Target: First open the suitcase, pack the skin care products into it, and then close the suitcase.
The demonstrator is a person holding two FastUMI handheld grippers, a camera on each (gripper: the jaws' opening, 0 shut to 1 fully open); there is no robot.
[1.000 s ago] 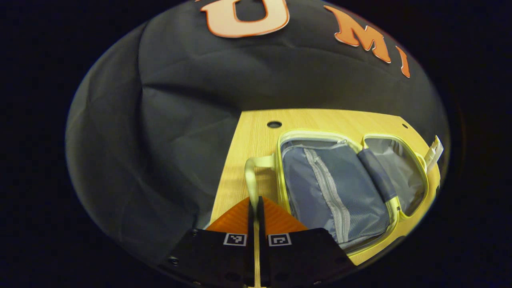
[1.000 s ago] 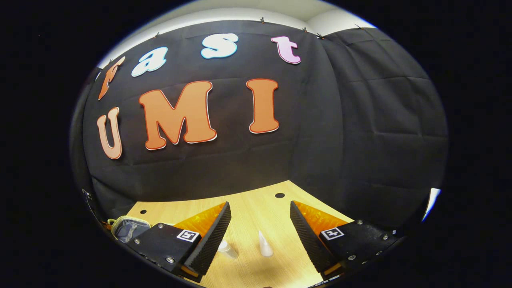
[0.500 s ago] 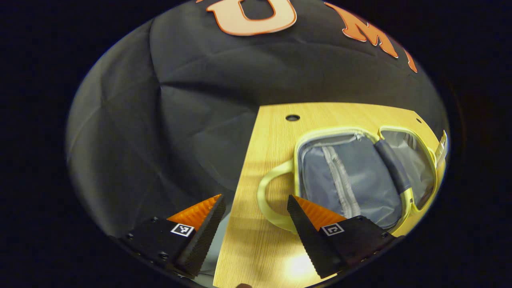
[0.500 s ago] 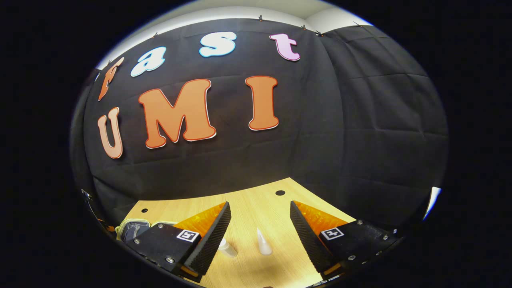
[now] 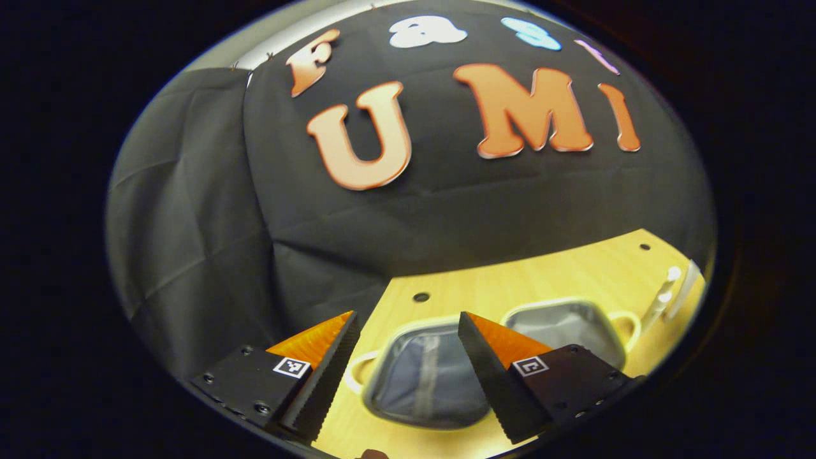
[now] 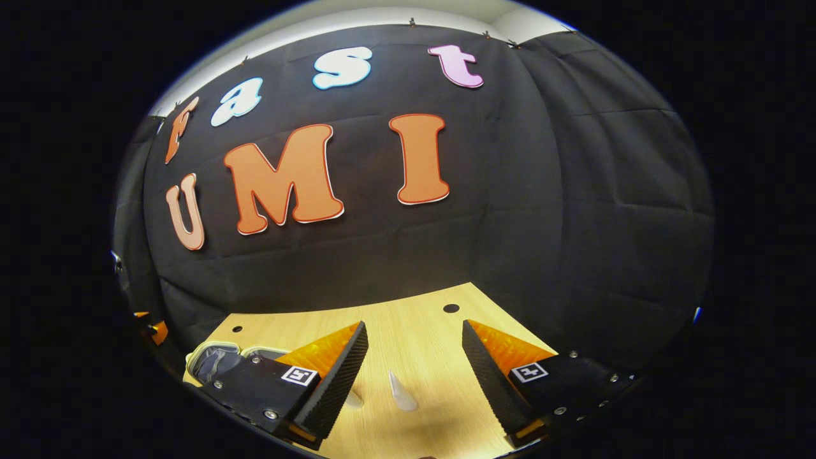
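Observation:
A pale yellow suitcase (image 5: pixel 421 389) lies open flat on the wooden table (image 5: pixel 535 274), its grey lining showing in both halves. My left gripper (image 5: pixel 408 357) hangs open above its near half, holding nothing. At the right edge of the left gripper view stand white skin care products (image 5: pixel 663 296). My right gripper (image 6: pixel 413 364) is open too, above the table, with a white pointed tube (image 6: pixel 401 392) lying between its fingers farther off and a small bottle (image 6: pixel 352 400) partly hidden by the left finger. The suitcase (image 6: pixel 213 358) shows at the lower left of the right gripper view.
The table (image 6: pixel 408 331) has small round holes (image 6: pixel 451 308) near its back edge. The black cloth wall stands close behind it. The other gripper (image 6: pixel 153 328) shows at the far left edge of the right gripper view.
My left gripper let go of the suitcase handle, opened, then rose and tilted up toward the wall. The right gripper shifted slightly; the tube sits more to the left between its fingers.

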